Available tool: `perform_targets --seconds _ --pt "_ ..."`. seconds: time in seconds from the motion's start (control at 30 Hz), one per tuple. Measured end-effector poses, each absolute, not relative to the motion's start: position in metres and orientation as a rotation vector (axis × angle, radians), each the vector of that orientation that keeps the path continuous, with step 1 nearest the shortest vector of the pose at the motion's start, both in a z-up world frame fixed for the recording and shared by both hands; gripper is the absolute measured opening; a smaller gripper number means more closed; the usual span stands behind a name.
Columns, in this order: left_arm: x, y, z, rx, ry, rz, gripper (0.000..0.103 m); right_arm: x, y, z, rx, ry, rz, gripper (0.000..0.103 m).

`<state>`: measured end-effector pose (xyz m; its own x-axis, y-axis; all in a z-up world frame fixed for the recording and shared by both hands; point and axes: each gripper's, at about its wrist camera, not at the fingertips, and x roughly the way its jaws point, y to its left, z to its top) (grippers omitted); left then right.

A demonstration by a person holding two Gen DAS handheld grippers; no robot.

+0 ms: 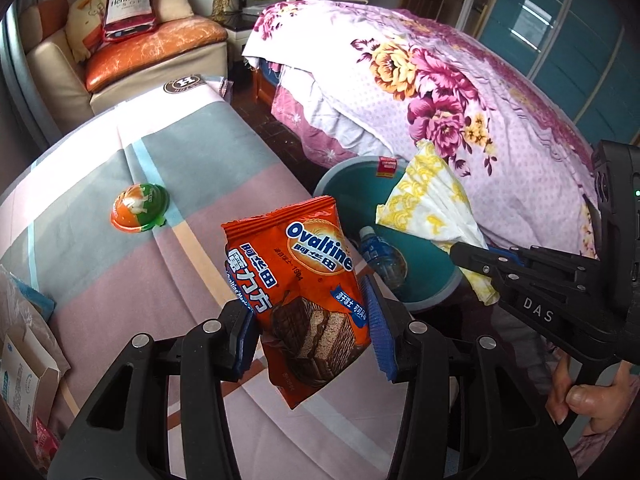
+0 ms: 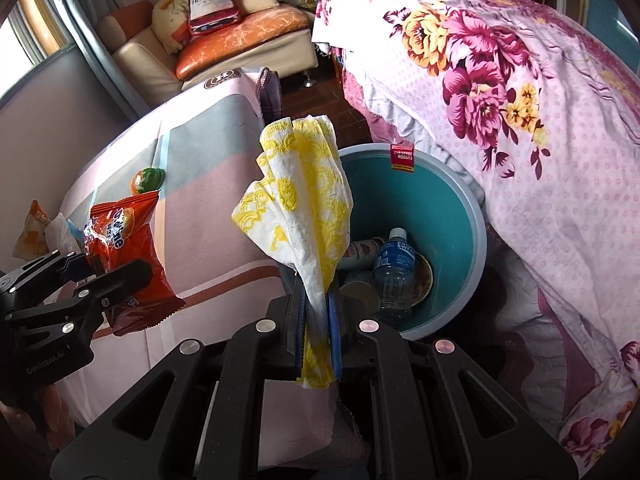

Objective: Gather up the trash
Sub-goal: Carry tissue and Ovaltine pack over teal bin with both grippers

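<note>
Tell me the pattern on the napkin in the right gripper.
White napkin with a yellow lace-like print, clearest in the right wrist view.

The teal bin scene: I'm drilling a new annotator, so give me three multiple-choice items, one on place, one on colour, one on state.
1. Where does the plastic water bottle lie?
A. Inside the teal bin
B. On the sofa
C. On the floral quilt

2. What colour is the pattern on the crumpled napkin?
A. Green
B. Yellow
C. Blue

3. What is the left gripper doing?
A. Standing open and empty
B. Resting on the table
C. Clamping the Ovaltine wrapper

Answers: A, the bottle rests at the bin's bottom; B, yellow lace-like print on white; C, both pads press the wrapper's sides.
</note>
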<state>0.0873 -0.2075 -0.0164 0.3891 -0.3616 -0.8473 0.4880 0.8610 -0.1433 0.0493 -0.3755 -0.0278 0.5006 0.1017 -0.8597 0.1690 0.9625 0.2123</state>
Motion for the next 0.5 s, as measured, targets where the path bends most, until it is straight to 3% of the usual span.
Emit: perform_targets --seconds 0.5 --pt "0.109 -0.281 -0.029 0.189 1.078 -0.623 0.048 0.044 -0.436 -0.04 0.342 1.049 -0.155 0.01"
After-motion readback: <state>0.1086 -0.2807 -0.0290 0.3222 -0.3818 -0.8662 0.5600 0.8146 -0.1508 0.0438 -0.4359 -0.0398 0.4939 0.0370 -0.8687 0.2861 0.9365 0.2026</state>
